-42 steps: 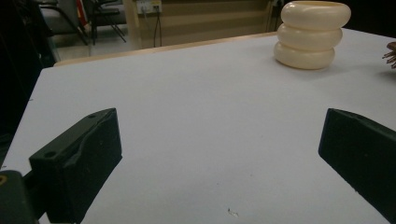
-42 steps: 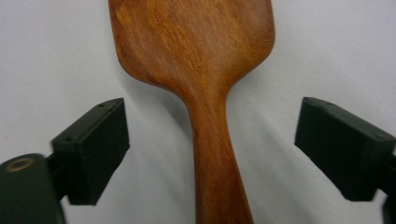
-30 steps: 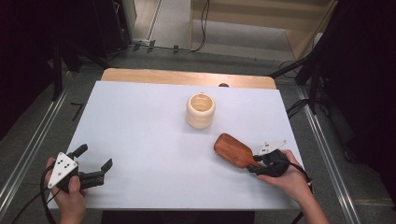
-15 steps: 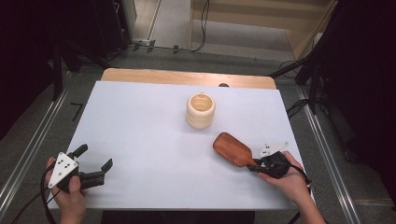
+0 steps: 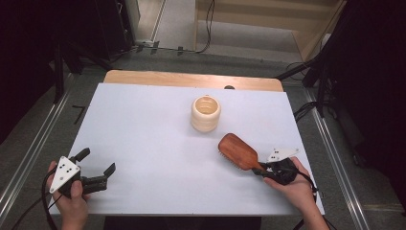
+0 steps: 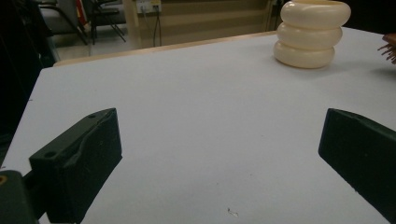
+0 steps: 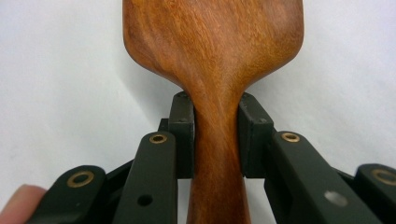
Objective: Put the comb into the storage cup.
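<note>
At the near right of the desk (image 5: 143, 120), in the high view, the right gripper (image 5: 262, 168) clamps the handle of a wooden hairbrush (image 5: 238, 151), whose head angles away toward a cream ribbed cup (image 5: 206, 113) near the middle. The left gripper (image 5: 98, 167) sits well apart at the near left, its 2 jaws spread with nothing between them. The white desk top has a wooden strip along its far edge; dark stands and cables ring the grey floor.

In the left gripper view, the jaws gape over bare white surface, the cup (image 6: 312, 33) far off.

In the right gripper view, the jaws have just been closing and press both sides of the hairbrush (image 7: 215, 56) neck.
</note>
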